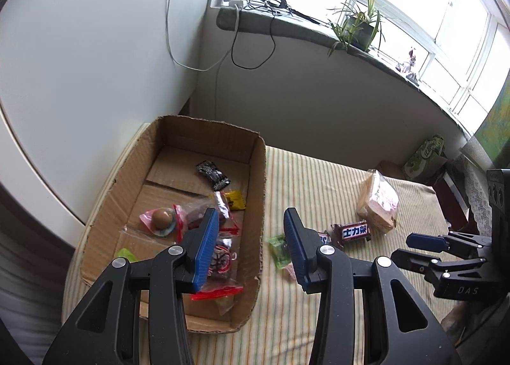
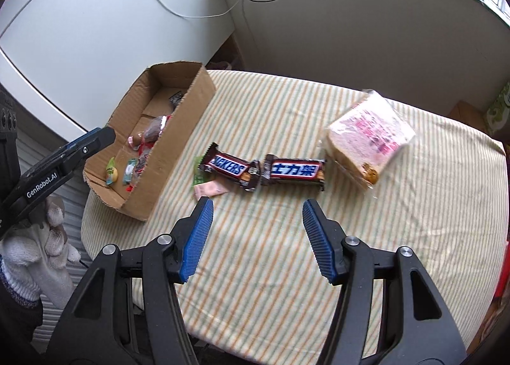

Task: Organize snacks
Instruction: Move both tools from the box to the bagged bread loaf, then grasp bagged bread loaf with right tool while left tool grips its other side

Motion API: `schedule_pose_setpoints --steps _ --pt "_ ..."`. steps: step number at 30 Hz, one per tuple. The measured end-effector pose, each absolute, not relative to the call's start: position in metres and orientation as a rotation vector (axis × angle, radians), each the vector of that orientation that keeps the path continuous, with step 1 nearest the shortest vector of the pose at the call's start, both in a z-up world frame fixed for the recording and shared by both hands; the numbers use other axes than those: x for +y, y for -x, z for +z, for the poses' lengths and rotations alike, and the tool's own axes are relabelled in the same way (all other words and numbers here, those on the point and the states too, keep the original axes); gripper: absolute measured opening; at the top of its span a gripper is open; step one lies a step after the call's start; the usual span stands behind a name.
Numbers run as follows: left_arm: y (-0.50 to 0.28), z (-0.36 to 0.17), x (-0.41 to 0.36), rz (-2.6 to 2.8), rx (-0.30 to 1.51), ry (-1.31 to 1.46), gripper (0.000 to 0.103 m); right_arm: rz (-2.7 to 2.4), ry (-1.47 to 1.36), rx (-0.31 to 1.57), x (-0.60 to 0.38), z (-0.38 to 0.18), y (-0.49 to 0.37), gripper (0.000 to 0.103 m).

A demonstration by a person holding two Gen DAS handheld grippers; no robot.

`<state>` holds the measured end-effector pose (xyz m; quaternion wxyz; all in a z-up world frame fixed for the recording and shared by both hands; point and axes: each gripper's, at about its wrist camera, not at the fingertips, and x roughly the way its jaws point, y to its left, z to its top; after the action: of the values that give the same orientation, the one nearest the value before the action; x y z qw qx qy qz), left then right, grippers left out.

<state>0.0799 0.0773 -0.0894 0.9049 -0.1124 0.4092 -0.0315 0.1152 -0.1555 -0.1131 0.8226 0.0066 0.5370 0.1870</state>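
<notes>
An open cardboard box [image 1: 255,173] [image 2: 191,116] on the striped tablecloth holds several wrapped snacks [image 1: 220,237]. My left gripper [image 1: 251,221] hangs open and empty over the box's right wall. On the cloth lie two Snickers bars [image 2: 228,169] [image 2: 295,170] [image 1: 353,231], a small green packet [image 2: 199,177] [image 1: 279,250], a pink packet [image 2: 210,189] and a bagged sandwich [image 2: 369,138] [image 1: 379,202]. My right gripper [image 2: 258,208] is open with nothing between its fingers, just short of the two bars. It shows at the right edge of the left wrist view [image 1: 411,247].
The table [image 2: 414,237] ends close on the left and near sides. A gloved hand [image 2: 44,256] holds the left gripper [image 2: 79,148] beside the box. White walls, a windowsill with a plant [image 1: 360,27] and hanging cables [image 1: 251,46] stand behind the table.
</notes>
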Motion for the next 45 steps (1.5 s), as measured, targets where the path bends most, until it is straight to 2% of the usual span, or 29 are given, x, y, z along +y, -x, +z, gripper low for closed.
schedule_pose_setpoints --steps 21,36,38,39,41,42,44,45 --pt "-0.084 -0.133 -0.009 -0.237 1.005 0.192 0.041 0.199 -0.17 1.194 -0.257 -0.155 -0.111 0.061" --pt "-0.144 -0.134 -0.064 -0.372 1.01 0.188 0.042 0.214 -0.348 1.185 -0.285 -0.167 -0.156 0.061" --pt "-0.155 -0.134 -0.073 -0.404 1.014 0.178 0.046 0.22 -0.375 1.182 -0.287 -0.168 -0.165 0.061" --pt "-0.16 -0.134 -0.077 -0.419 1.015 0.178 0.051 0.222 -0.388 1.182 -0.289 -0.169 -0.17 0.061" --pt "-0.171 -0.137 -0.086 -0.453 1.03 0.185 0.052 0.221 -0.423 1.185 -0.292 -0.173 -0.179 0.062" --pt "-0.177 -0.138 -0.089 -0.471 1.044 0.197 0.052 0.221 -0.449 1.189 -0.295 -0.175 -0.183 0.063" --pt "-0.19 -0.143 -0.093 -0.482 1.067 0.229 0.052 0.23 -0.524 1.198 -0.302 -0.181 -0.191 0.077" --pt "-0.195 -0.146 -0.094 -0.491 1.077 0.25 0.052 0.237 -0.568 1.197 -0.305 -0.184 -0.194 0.078"
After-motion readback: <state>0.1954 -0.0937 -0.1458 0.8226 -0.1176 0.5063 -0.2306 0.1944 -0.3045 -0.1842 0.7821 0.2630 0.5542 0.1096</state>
